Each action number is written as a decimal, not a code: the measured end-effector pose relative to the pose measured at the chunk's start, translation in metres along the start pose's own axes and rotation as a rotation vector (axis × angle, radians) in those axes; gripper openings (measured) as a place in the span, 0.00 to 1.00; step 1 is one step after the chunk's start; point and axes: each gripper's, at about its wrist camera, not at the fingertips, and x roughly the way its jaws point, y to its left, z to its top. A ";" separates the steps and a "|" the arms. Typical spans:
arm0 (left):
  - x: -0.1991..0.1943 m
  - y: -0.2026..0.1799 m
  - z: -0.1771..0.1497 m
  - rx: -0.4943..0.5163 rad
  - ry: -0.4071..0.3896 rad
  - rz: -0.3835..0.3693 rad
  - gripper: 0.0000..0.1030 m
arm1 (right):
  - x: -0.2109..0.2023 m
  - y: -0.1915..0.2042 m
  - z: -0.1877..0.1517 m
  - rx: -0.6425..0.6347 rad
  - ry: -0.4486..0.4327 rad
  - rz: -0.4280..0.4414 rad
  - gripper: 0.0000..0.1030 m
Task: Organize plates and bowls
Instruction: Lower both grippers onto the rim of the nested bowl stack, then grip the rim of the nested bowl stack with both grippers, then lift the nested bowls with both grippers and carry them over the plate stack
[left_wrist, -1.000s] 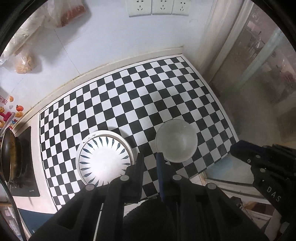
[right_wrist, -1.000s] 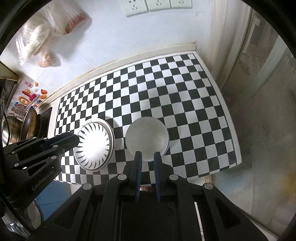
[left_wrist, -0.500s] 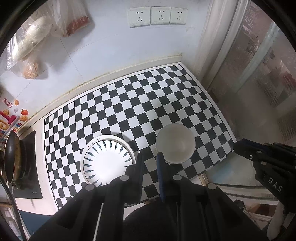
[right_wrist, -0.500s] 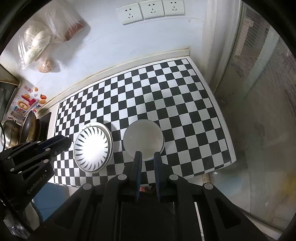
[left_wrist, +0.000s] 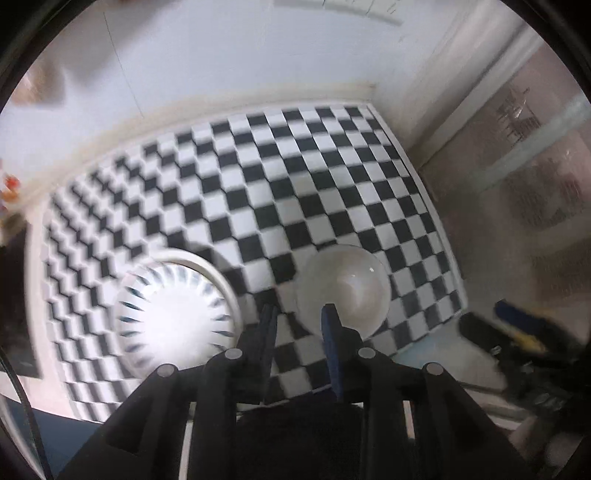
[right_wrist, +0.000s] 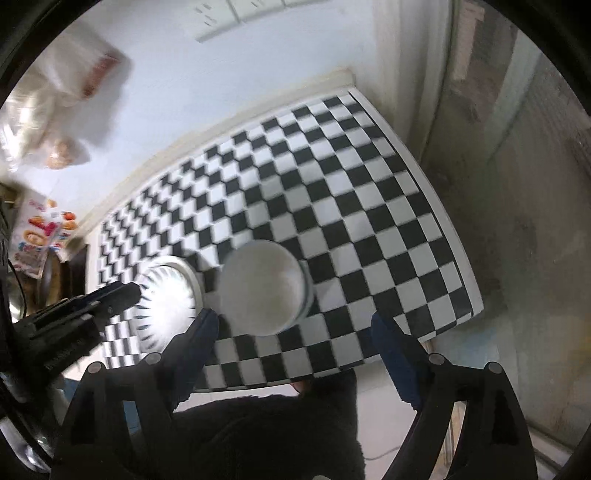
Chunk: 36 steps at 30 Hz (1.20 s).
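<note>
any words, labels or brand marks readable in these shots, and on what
None can be read.
Left gripper body: pale lettering, too blurred to read.
Colourful sticker on the wall at the left: cartoon print, no legible words.
Right gripper: any marking is smeared by motion.

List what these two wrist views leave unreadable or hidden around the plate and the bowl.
- Plate, left wrist view: motion blur and glare wipe out its centre; its near edge sits behind the left gripper.
- Plate, right wrist view: its left side is covered by the left gripper's body.
- Bowl, right wrist view: blurred, so contents cannot be judged.
- Wall sockets: cut off by the top edge.
- Bags on the wall: too blurred to identify contents.
</note>
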 end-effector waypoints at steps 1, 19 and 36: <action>0.012 0.002 0.005 -0.015 0.032 -0.016 0.22 | 0.008 -0.004 0.001 0.005 0.010 -0.005 0.84; 0.147 0.015 0.042 -0.139 0.336 -0.085 0.24 | 0.159 -0.042 0.014 0.120 0.263 0.077 0.84; 0.205 0.021 0.041 -0.159 0.444 -0.213 0.34 | 0.238 -0.025 0.022 0.160 0.400 0.214 0.66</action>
